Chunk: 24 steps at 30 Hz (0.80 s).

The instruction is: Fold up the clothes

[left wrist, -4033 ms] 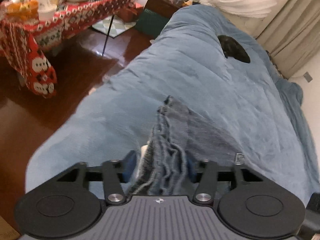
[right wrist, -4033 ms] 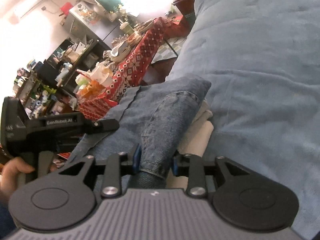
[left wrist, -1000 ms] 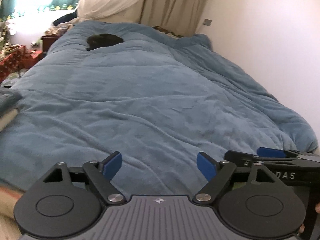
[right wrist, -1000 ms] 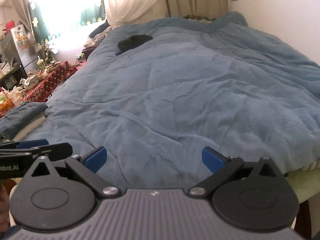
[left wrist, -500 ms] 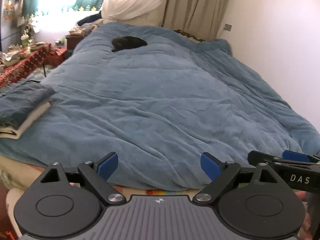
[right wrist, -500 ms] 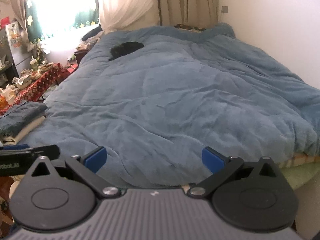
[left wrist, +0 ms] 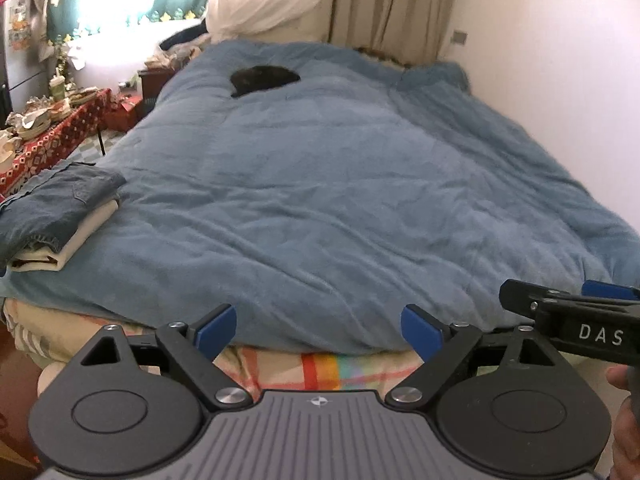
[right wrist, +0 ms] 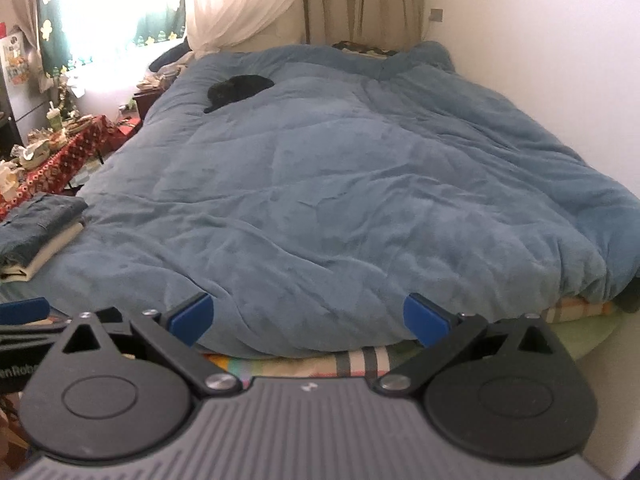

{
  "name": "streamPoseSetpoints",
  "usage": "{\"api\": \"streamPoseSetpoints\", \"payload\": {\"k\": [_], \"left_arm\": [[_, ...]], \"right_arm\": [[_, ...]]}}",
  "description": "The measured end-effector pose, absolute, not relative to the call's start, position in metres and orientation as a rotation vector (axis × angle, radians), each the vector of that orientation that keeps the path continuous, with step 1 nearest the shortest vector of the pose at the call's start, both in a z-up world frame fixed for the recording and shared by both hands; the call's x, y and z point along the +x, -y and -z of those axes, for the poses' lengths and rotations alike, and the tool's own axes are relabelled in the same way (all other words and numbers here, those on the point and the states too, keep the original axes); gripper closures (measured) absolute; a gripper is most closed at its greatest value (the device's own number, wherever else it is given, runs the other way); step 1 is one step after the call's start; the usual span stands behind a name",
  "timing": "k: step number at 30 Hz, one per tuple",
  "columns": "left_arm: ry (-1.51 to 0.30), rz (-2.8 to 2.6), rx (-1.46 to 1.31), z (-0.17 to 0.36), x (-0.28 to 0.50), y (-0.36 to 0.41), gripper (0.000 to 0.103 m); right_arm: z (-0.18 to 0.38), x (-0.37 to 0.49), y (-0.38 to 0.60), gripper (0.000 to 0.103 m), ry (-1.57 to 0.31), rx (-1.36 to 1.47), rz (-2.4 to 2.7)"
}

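Observation:
Folded blue jeans (left wrist: 56, 208) lie on top of a folded cream garment (left wrist: 86, 232) at the left edge of the bed; the same stack of jeans (right wrist: 38, 224) shows at the left of the right wrist view. My left gripper (left wrist: 318, 330) is open and holds nothing, hovering before the foot of the bed. My right gripper (right wrist: 306, 320) is open too, with nothing between its blue pads. The right gripper's body (left wrist: 572, 320) shows at the right of the left wrist view. Both are well clear of the stack.
A blue duvet (left wrist: 340, 184) covers the bed, with a black object (left wrist: 264, 78) lying near its head. A striped sheet (left wrist: 320, 368) shows under the duvet's near edge. A cluttered table with a red patterned cloth (left wrist: 44, 136) stands left. A white wall (left wrist: 560, 60) runs along the right.
Four seconds ago both grippers were shut on the jeans; now both are open and the jeans rest on the stack. Since a second ago both have drawn back from the bed.

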State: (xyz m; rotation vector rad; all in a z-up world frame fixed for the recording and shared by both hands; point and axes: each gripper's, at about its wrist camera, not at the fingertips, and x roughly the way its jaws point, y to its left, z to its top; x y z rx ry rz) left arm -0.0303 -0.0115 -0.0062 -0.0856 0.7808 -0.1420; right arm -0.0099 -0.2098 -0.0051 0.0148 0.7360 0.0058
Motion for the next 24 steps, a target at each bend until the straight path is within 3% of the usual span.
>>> {"api": "streamPoseSetpoints", "payload": {"k": [14,24], "left_arm": [[-0.706,0.001,-0.009,-0.012,-0.041,0.018,0.013],[-0.784,0.002,-0.033,-0.003,-0.032,0.011,0.013]], "right_arm": [[0.004,-0.014,0.217,0.001,-0.716,0.004,-0.004],[0.004,-0.015,0.216,0.001,-0.721,-0.010,-0.022]]}}
